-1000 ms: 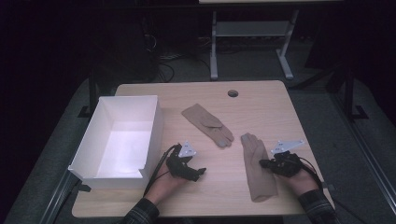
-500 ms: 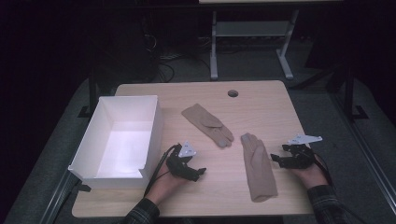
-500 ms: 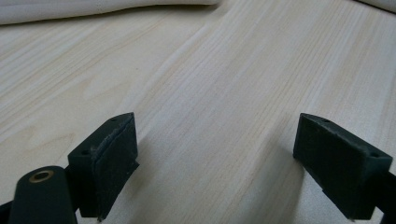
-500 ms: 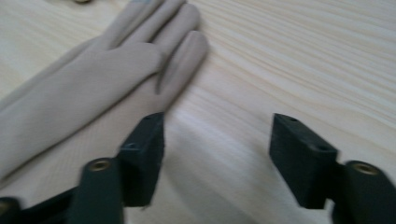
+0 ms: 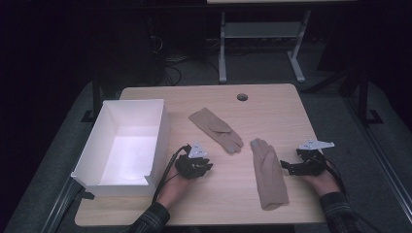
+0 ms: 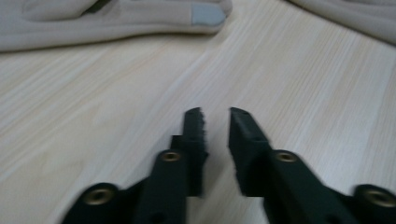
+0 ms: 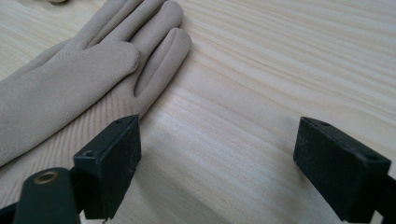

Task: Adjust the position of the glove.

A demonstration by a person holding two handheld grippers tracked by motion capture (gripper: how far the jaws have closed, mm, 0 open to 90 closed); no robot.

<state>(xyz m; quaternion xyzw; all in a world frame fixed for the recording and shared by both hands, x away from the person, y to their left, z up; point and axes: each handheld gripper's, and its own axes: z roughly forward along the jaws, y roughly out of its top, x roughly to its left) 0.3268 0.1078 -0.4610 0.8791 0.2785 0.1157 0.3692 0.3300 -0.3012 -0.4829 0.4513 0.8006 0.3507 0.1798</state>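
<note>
The surface (image 5: 204, 204) carries an empty white box (image 5: 109, 141) at left and two tan gloves, the far glove (image 5: 216, 127) and near glove (image 5: 268, 172), both lying outside it. Right claw (image 5: 284, 166), jaws just spread, stands released beside the near glove; left claw (image 5: 208, 166), just closing, grips nothing. Judged: all packing remains.

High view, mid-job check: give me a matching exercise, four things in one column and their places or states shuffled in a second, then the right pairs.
Things:
1. white open cardboard box
2. beige fabric glove lying aslant
3. beige fabric glove lying lengthwise
4. right gripper

Places or states:
A. jaws wide apart, nothing between them
B. near the table's middle, below the round dark hole
C. at the table's left edge, empty inside
D. just left of the right gripper, fingers pointing away from the person

Pairs: 1-C, 2-B, 3-D, 4-A
</note>
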